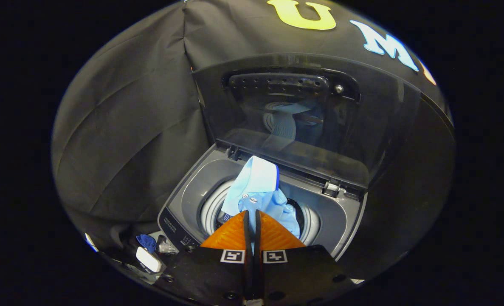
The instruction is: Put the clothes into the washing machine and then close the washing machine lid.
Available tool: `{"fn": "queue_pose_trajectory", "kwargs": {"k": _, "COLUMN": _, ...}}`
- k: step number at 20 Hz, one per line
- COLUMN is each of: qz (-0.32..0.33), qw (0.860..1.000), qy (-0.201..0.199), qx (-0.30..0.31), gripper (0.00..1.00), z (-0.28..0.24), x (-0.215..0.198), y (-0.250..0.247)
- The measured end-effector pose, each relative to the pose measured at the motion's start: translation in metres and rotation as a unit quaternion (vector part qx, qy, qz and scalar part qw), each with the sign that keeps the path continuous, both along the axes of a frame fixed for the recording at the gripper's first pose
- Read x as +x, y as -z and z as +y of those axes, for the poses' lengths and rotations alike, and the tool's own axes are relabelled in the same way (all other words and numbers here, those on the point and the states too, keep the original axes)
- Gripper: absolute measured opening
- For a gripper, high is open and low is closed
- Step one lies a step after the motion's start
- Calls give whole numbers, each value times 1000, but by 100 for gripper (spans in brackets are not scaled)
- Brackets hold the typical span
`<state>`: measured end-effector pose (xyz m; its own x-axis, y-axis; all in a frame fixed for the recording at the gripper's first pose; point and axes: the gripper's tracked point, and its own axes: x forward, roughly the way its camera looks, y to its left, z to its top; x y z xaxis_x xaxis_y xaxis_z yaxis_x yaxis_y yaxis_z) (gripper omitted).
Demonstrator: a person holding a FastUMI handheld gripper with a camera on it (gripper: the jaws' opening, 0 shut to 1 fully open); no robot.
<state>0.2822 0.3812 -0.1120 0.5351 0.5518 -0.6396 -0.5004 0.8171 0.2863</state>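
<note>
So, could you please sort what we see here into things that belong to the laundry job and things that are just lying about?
Job:
- light blue shirt, pinched in the gripper over the drum
- washing machine
- its lid, standing open

Lying about:
- small white object beside the machine
- blue item next to it

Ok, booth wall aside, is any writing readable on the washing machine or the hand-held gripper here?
Washing machine control strip: white print, too small and blurred to read.
Open lid: no text that I can make out.
Hand-held gripper: two square black-and-white markers, patterns, not words. Its fingers are closed on the light blue shirt over the drum.
Nothing else is legible.
</note>
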Motion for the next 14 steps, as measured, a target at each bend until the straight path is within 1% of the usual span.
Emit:
{"fn": "queue_pose_trajectory", "kwargs": {"k": 3, "qz": 2, "qw": 1000, "qy": 3, "qx": -8, "gripper": 2, "z": -2, "x": -2, "y": 3}}
{"fn": "queue_pose_trajectory", "kwargs": {"k": 4, "qz": 6, "qw": 1000, "qy": 4, "qx": -14, "gripper": 4, "z": -4, "x": -3, "y": 6}}
{"fn": "queue_pose_trajectory", "kwargs": {"k": 6, "qz": 12, "qw": 1000, "qy": 13, "qx": -19, "gripper": 13, "z": -5, "x": -1, "y": 8}}
{"fn": "queue_pose_trajectory", "kwargs": {"k": 8, "qz": 11, "qw": 999, "qy": 23, "qx": -28, "gripper": 37, "z": -12, "x": 0, "y": 6}}
{"fn": "queue_pose_trajectory", "kwargs": {"k": 9, "qz": 9, "qw": 999, "qy": 24, "qx": -29, "gripper": 50, "z": -12, "x": 2, "y": 11}}
{"fn": "queue_pose_trajectory", "kwargs": {"k": 10, "qz": 7, "qw": 999, "qy": 25, "qx": -30, "gripper": 62, "z": -15, "x": -1, "y": 3}}
{"fn": "queue_pose_trajectory", "kwargs": {"k": 13, "qz": 6, "qw": 999, "qy": 25, "qx": -28, "gripper": 99, "z": -15, "x": -3, "y": 3}}
{"fn": "queue_pose_trajectory", "kwargs": {"k": 14, "qz": 4, "qw": 999, "qy": 26, "qx": -27, "gripper": 99, "z": -16, "x": -3, "y": 0}}
